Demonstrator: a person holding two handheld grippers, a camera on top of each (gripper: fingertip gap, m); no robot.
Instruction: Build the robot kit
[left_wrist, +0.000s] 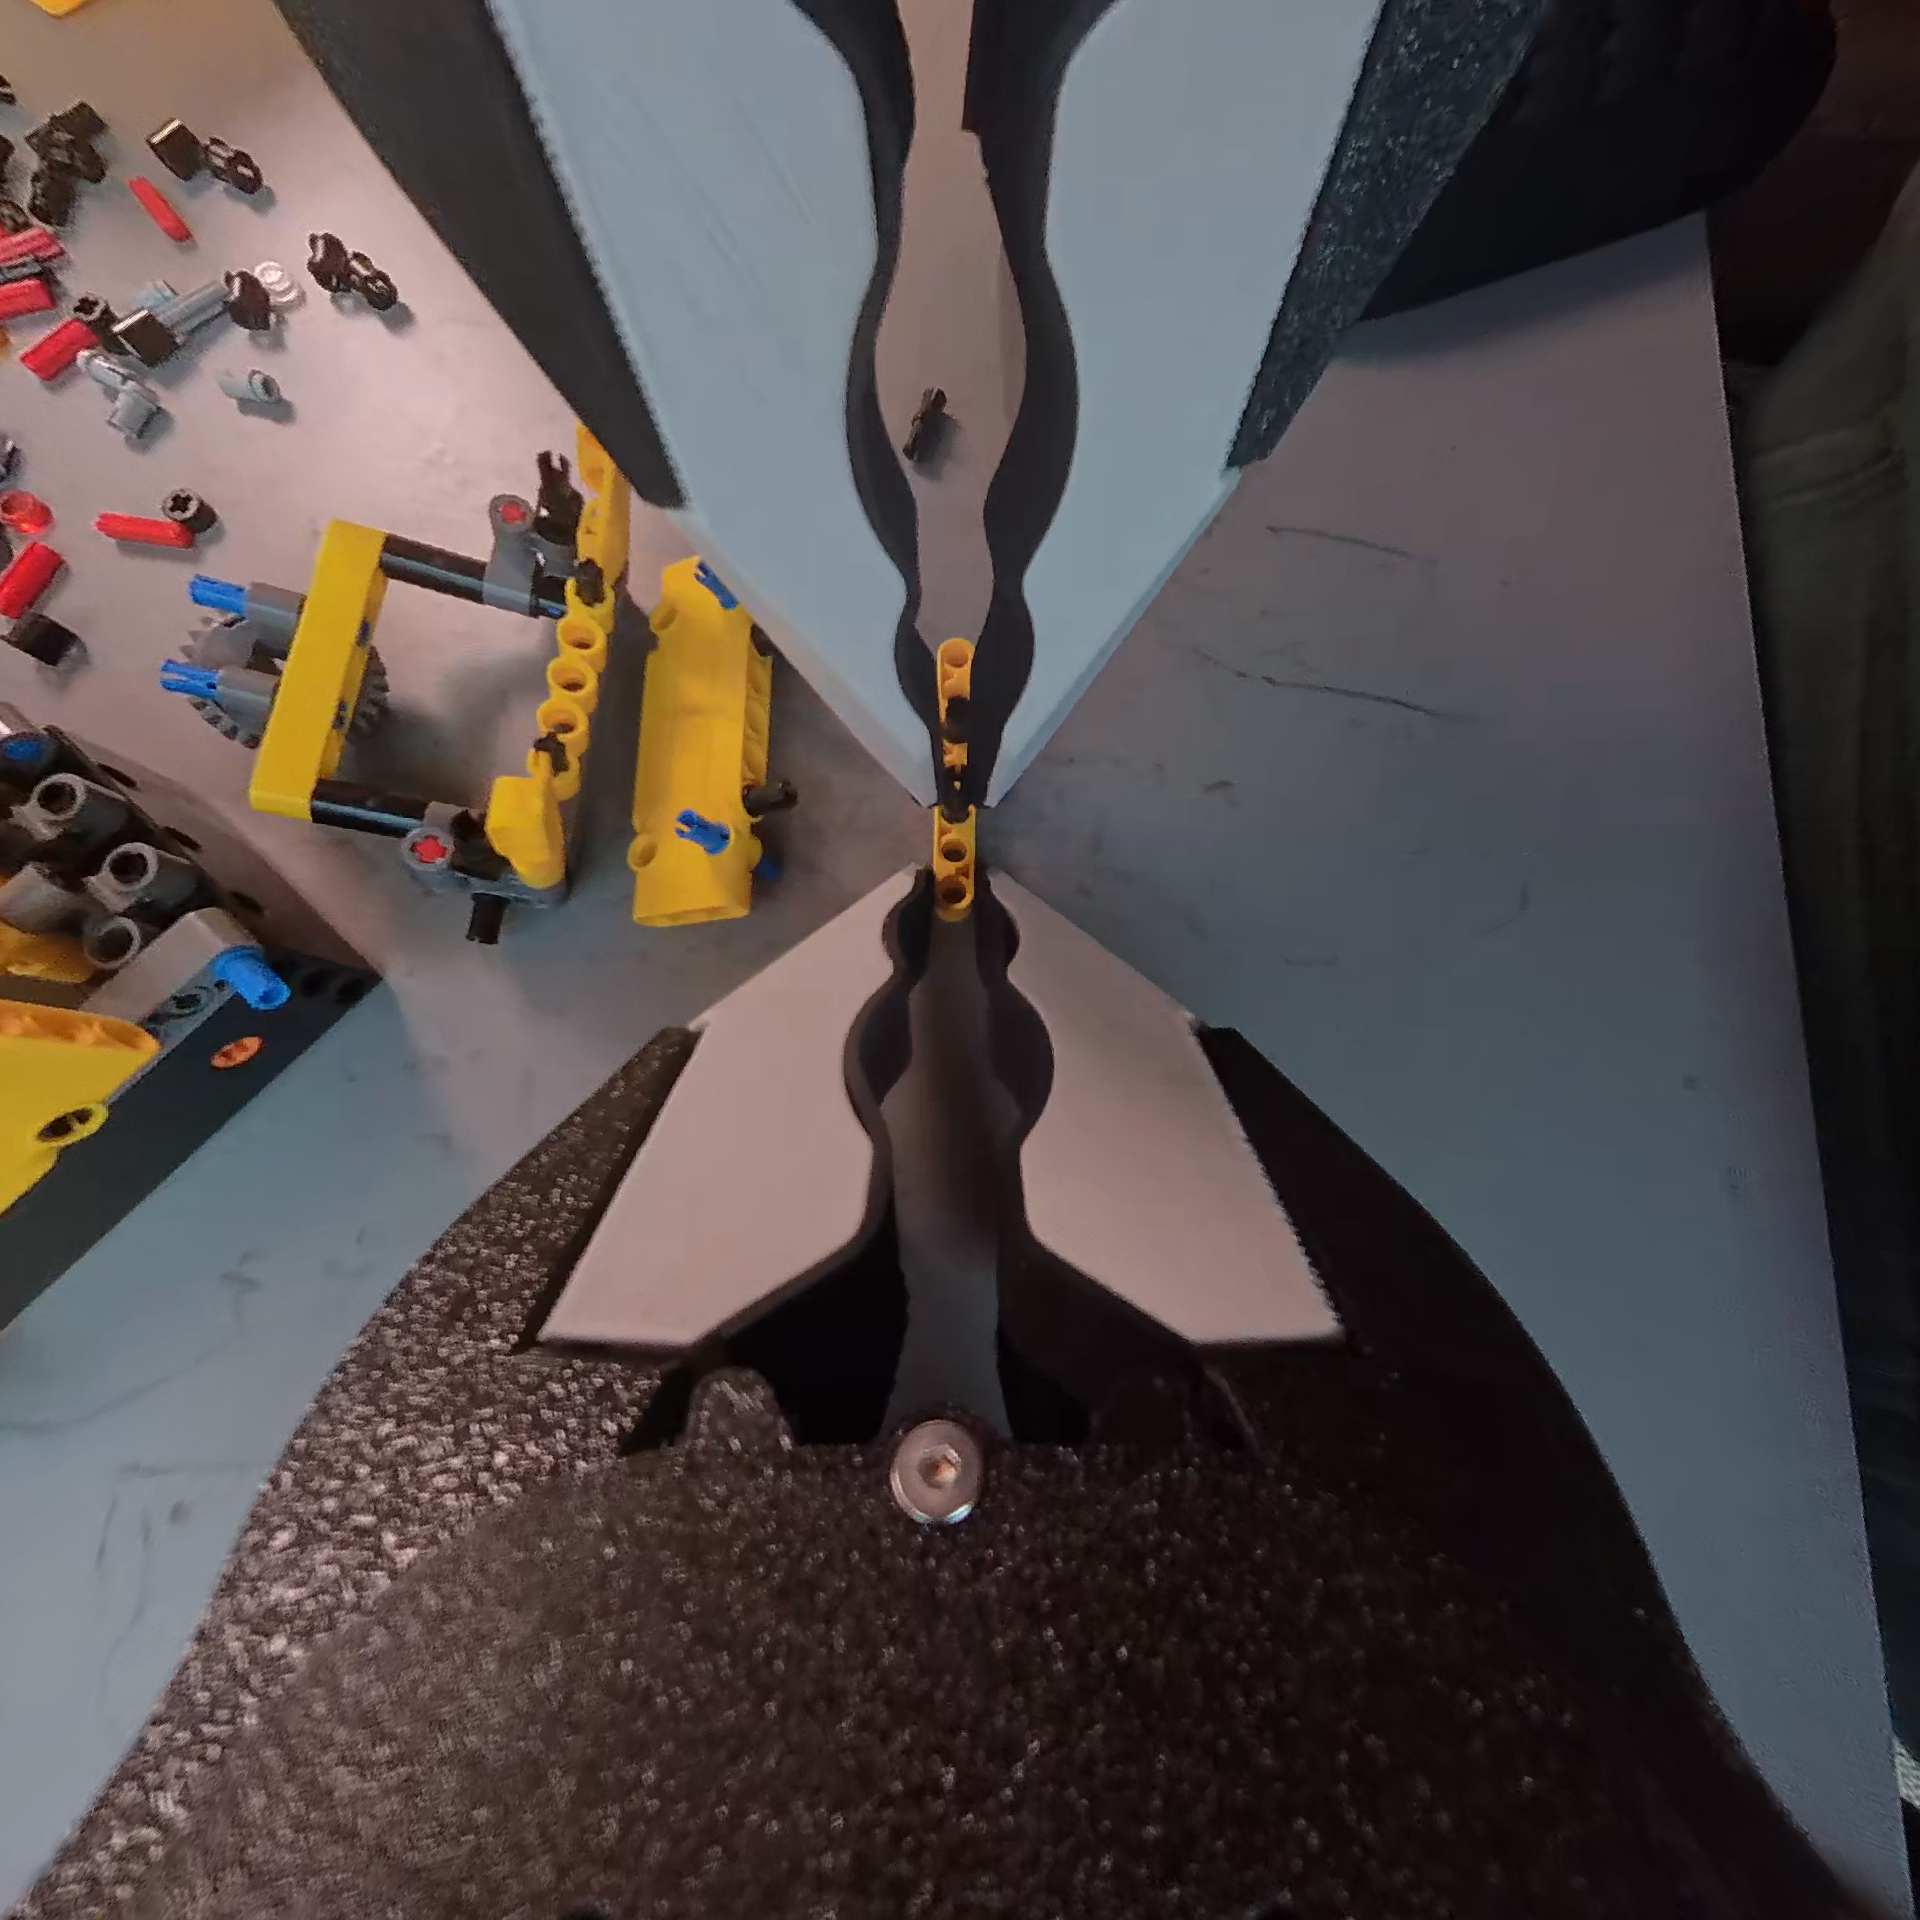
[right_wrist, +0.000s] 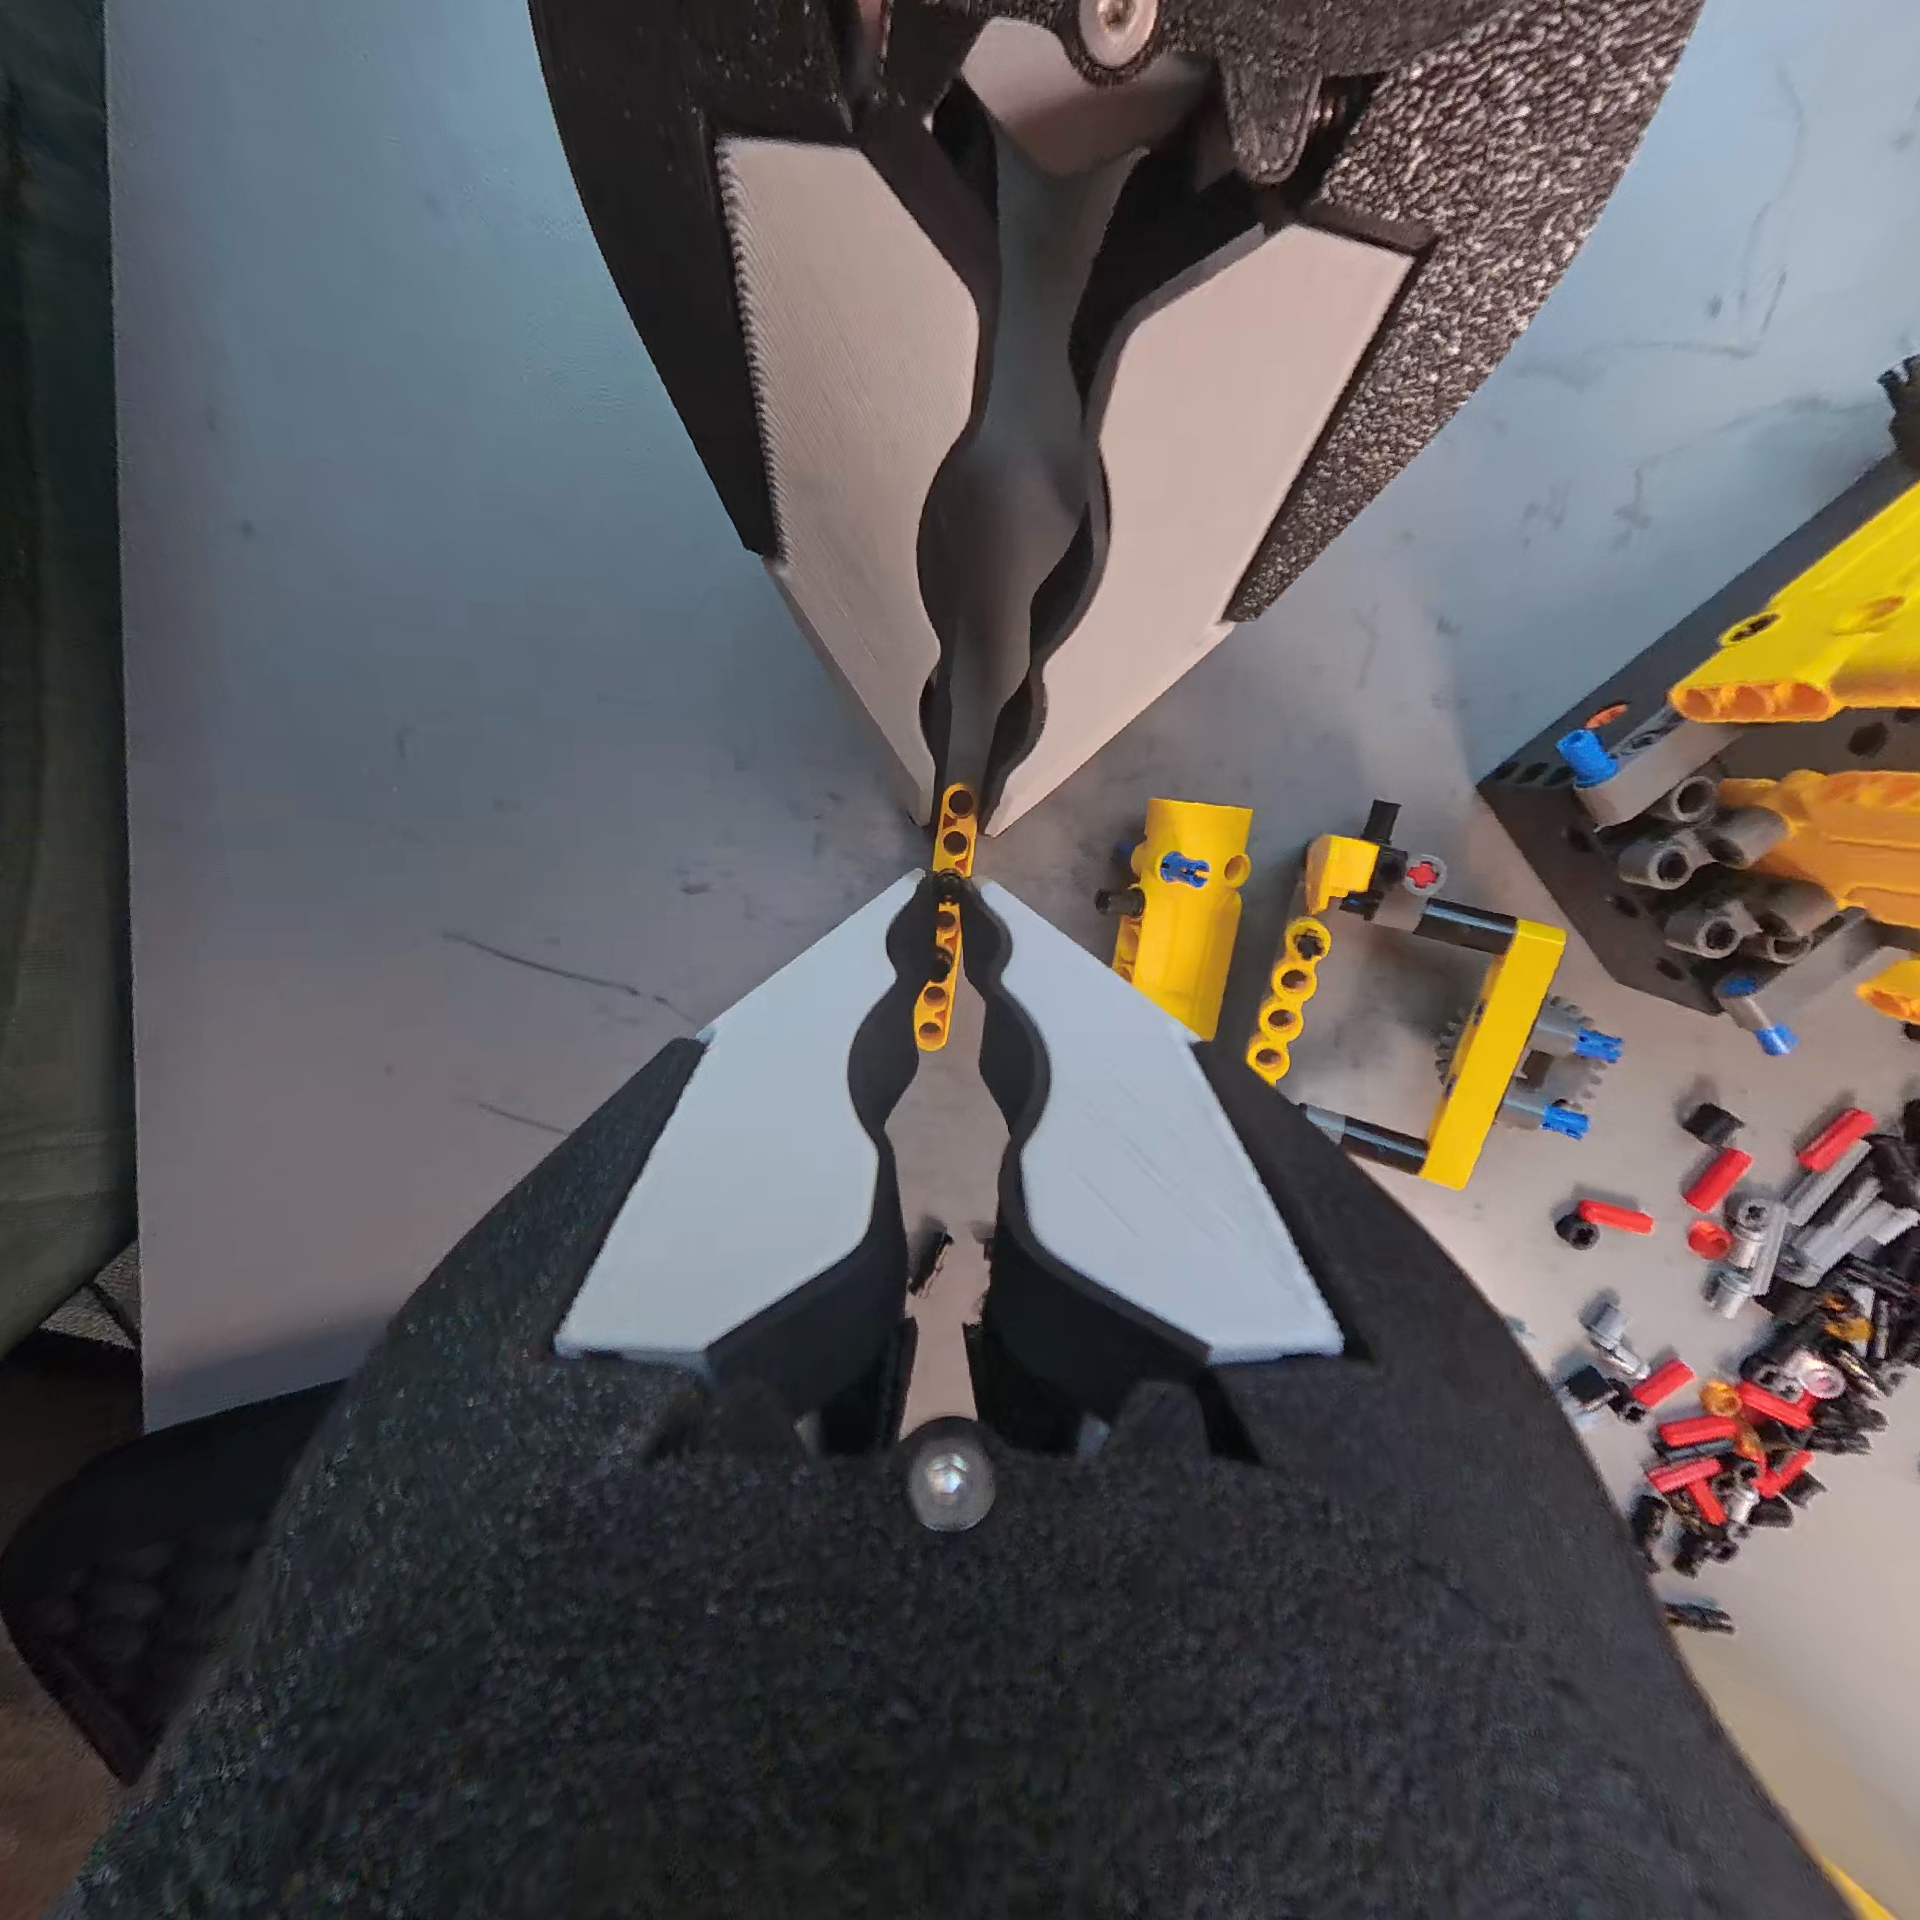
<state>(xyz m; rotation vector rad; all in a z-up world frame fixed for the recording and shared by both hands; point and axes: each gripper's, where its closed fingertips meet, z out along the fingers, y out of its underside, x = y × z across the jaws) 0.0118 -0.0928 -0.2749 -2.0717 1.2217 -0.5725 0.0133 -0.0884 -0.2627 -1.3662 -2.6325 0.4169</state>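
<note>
Seemingly both claws, left claw (left_wrist: 952, 883) and right claw (right_wrist: 948, 881), pinch the yellow beam (left_wrist: 954, 857).

Two grippers meet tip to tip over a grey tabletop (right_wrist: 416, 623), the left gripper (left_wrist: 953, 894) and the right gripper (right_wrist: 948, 878) both clamped on one yellow beam (right_wrist: 951, 831), so no gap is left between them. In the right wrist view, the tabletop to the left of the beam lies bare to its edge, giving open passage. To the right, a yellow block (right_wrist: 1184, 914), a yellow frame assembly (right_wrist: 1475, 1049), a dark-based model (right_wrist: 1766, 810) and a scatter of small parts (right_wrist: 1745, 1382) crowd the way.
</note>
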